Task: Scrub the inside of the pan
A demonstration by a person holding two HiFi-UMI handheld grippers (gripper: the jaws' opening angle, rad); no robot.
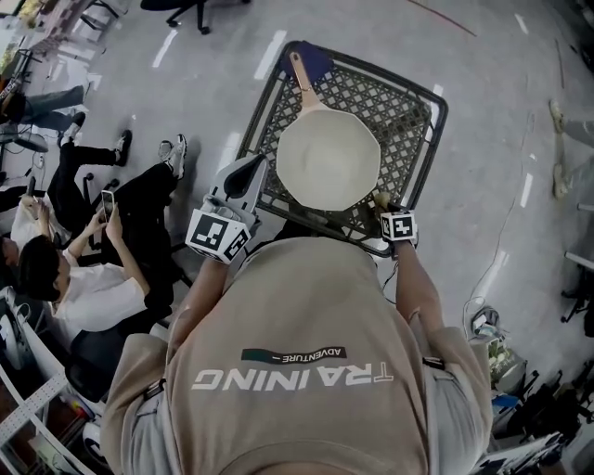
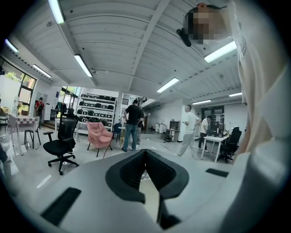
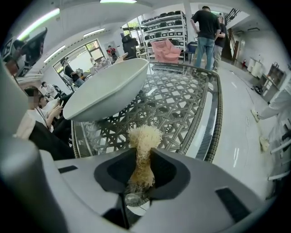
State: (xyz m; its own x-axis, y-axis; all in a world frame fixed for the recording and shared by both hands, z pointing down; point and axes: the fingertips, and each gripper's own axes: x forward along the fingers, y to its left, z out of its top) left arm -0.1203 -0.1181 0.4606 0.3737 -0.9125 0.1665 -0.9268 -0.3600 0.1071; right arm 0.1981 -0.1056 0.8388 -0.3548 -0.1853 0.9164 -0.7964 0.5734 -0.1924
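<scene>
A cream pan point(image 1: 328, 160) sits on the dark wicker table point(image 1: 432, 102), its wooden handle point(image 1: 303, 79) pointing to the far side. In the right gripper view the pan point(image 3: 107, 88) shows from the side, up and to the left. My right gripper point(image 3: 144, 157) is shut on a pale fibrous scrubber point(image 3: 143, 141) whose tuft sticks out past the jaws. In the head view it point(image 1: 382, 204) hangs over the table's near right corner, beside the pan. My left gripper point(image 1: 252, 169) is by the pan's left rim; its jaws point(image 2: 145, 154) meet at the tips with nothing between them.
A blue cloth point(image 1: 320, 60) lies under the pan handle at the table's far edge. People sit close on the left point(image 1: 93, 241), with an office chair point(image 1: 190, 11) further off. Standing people point(image 2: 132, 125), a pink armchair point(image 2: 99, 135) and shelving are across the room.
</scene>
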